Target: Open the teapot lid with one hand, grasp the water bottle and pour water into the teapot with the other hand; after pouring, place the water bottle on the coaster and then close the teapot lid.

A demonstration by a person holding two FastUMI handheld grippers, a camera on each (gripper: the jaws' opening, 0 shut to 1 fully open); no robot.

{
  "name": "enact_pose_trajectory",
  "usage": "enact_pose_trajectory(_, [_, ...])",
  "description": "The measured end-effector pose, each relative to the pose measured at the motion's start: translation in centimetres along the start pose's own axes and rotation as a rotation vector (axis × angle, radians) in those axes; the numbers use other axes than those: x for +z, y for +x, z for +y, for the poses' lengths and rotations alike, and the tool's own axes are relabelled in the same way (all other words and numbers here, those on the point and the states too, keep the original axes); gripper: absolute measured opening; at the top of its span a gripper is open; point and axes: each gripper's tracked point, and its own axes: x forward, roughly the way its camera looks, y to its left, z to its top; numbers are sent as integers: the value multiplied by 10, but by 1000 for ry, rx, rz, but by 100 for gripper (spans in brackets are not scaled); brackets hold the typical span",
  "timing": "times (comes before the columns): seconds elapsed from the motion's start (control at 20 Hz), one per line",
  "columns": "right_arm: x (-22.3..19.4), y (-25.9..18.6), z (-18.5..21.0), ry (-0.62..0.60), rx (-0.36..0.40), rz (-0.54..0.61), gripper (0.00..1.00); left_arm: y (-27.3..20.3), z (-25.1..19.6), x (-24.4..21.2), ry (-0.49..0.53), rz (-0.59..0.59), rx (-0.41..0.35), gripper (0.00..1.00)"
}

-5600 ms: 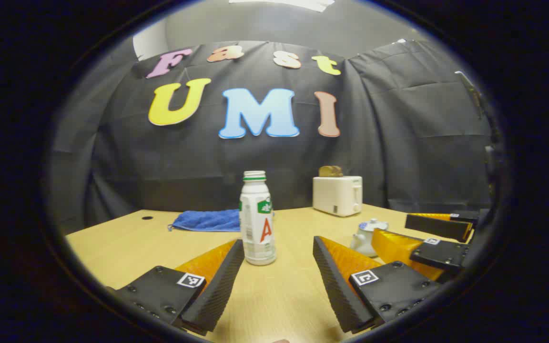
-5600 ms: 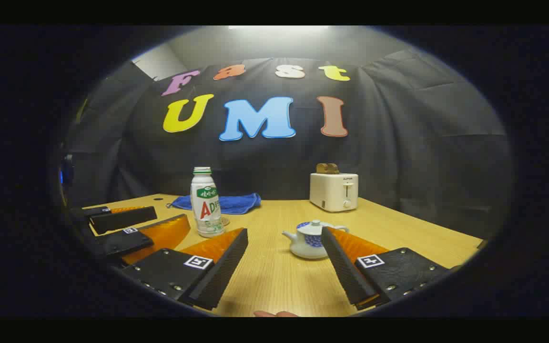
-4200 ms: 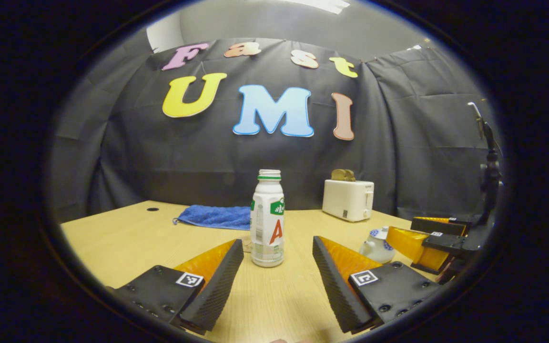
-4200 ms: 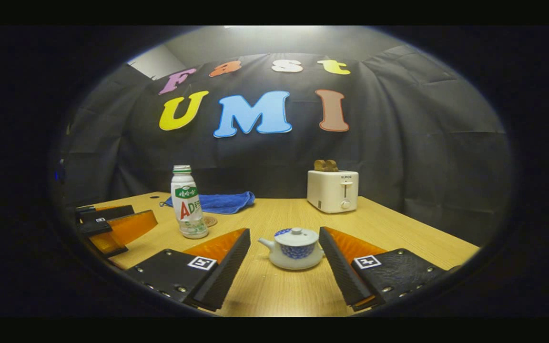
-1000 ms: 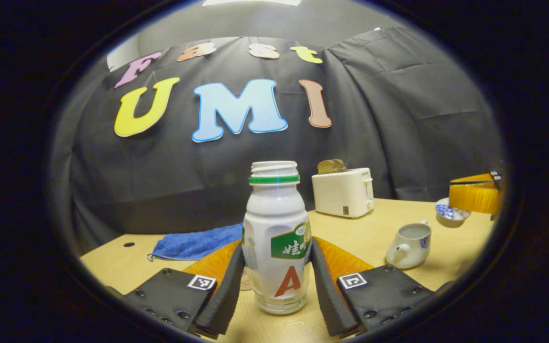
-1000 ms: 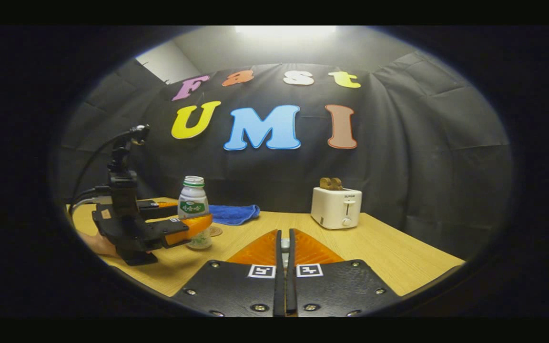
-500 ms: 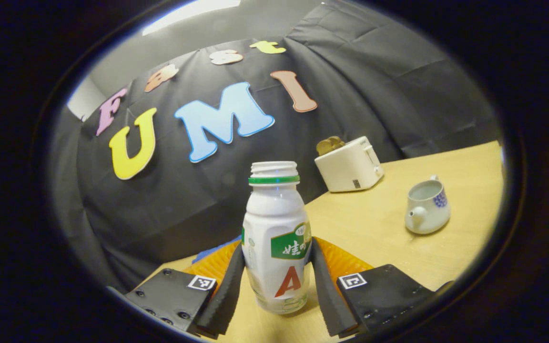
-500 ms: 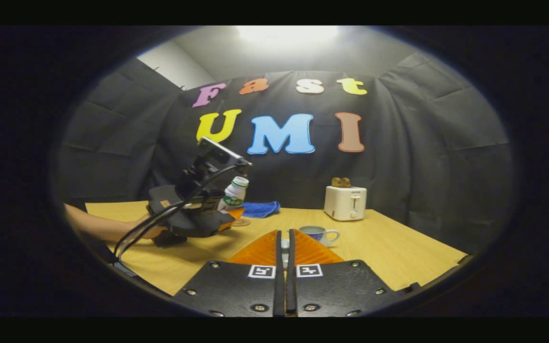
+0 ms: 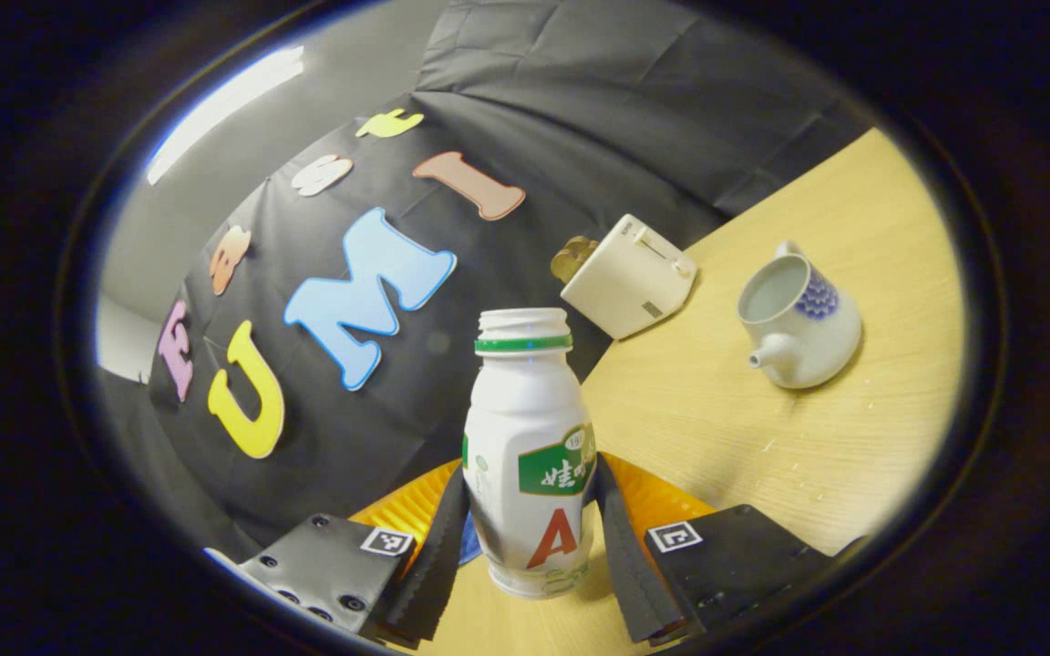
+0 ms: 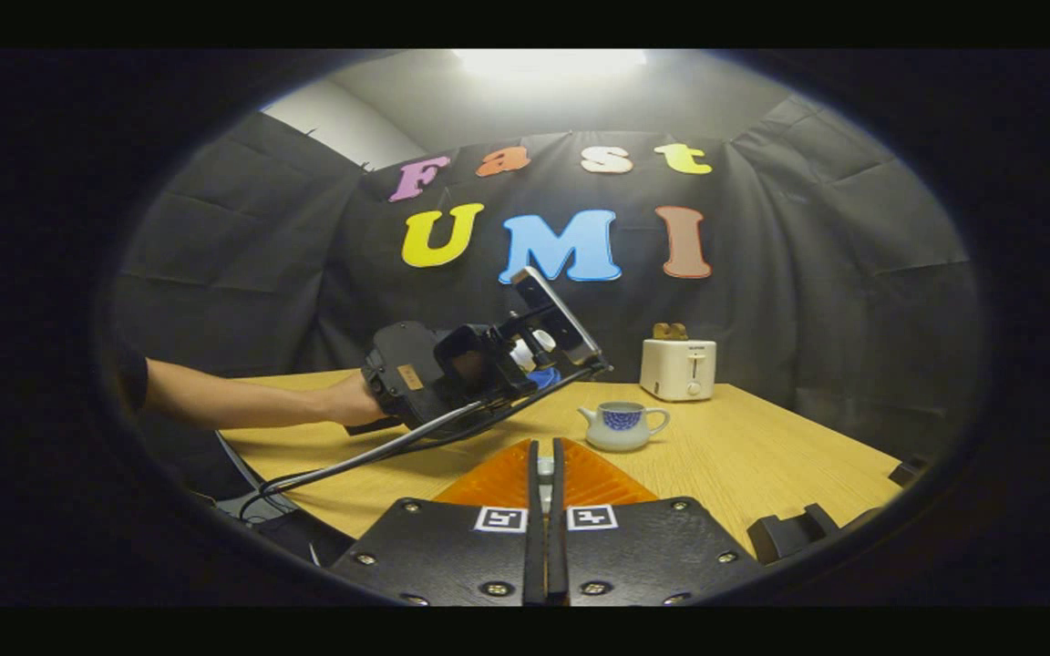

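1. Left gripper [image 9: 530, 547] clamped on one bottle [image 9: 528, 456], both fingers pressed to its sides, cap off, lifted and tilted over the table [image 9: 789, 456].
2. Right gripper [image 10: 543, 510] closed narrow on something small and pale, likely the lid [image 10: 543, 467]; hard to tell.
3. One teapot [image 9: 798, 319] on the table, uncovered, spout toward the bottle.
4. One toaster [image 9: 627, 284] behind, against the wall.
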Motion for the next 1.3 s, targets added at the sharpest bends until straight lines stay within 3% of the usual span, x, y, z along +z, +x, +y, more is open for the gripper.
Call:
enact_pose_trajectory(0.05, [-2,-2,-1,-2,0,3,1,1,-2,4,37,-9,0,74])
enact_pose_trajectory(0.1, [-5,-6,-2,-2,-1,9,18,2,-4,7,72,-12,-2,78])
enact_pose_trajectory(0.15, [-8,-8,-4,1,-2,15,18,3,-7,8,105,-12,-6,83])
enact_pose_trajectory(0.7, [-17,-13,-13,37,-6,43,18,10,-27,26,396,-16,-28,83])
enact_pose_trajectory(0.95, [-20,-12,-14,40,-4,59,18,11,-36,27,454,-20,-46,83])
enact_pose_trajectory(1.0, [-21,-12,-15,39,-7,60,18,9,-37,27,466,-20,-48,78])
enact_pose_trajectory(1.05, [-21,-13,-15,37,-8,61,18,8,-37,28,479,-21,-48,83])
enact_pose_trajectory(1.1, [-23,-13,-14,36,-8,66,18,7,-38,31,504,-31,-46,78])
enact_pose_trajectory(1.15, [-24,-12,-14,40,-4,70,1,6,-40,35,539,-41,-47,81])
enact_pose_trajectory(1.3, [-23,-13,-14,38,-6,71,1,4,-41,37,589,-44,-57,83])
